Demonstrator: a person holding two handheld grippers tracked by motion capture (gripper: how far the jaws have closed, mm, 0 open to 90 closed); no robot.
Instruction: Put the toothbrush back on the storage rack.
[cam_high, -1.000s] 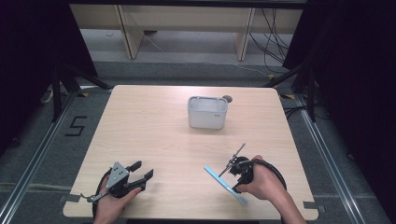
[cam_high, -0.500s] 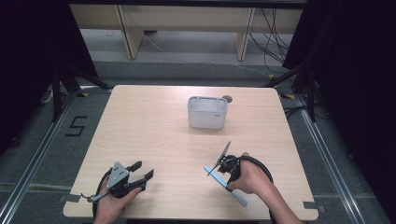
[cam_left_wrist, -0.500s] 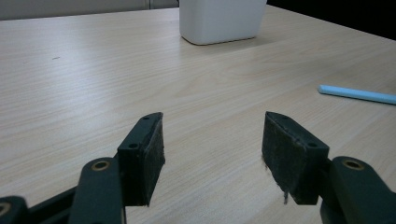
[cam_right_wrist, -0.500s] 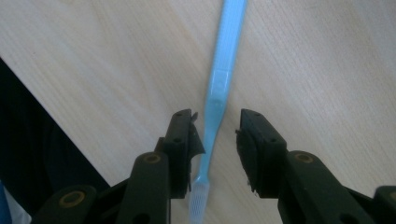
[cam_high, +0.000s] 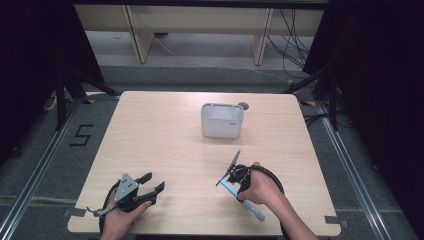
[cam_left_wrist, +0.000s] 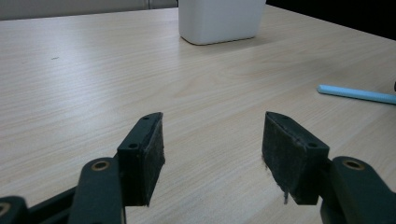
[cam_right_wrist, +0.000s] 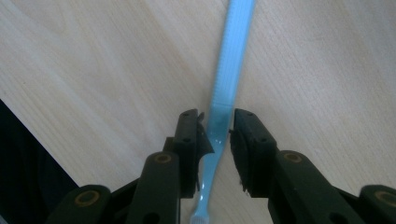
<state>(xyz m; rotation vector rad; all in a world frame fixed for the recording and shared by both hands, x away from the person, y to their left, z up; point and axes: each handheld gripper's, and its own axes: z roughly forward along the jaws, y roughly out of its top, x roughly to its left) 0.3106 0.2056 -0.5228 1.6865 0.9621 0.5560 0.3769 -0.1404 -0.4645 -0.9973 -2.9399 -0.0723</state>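
We tip our right gripper (cam_right_wrist: 217, 140) down over the blue toothbrush (cam_right_wrist: 229, 70) lying near the table's (cam_high: 165, 135) front edge, jaws now bracketing its handle, not yet pinching; a pickup looks imminent. Left gripper (cam_left_wrist: 212, 156) rests, jaws spread.

- My high view shows the table (cam_high: 165, 135) evenly lit from above, dark surroundings, slightly soft.
- Faint shadows under the white box (cam_high: 222, 120).
- My claw views blur up close.
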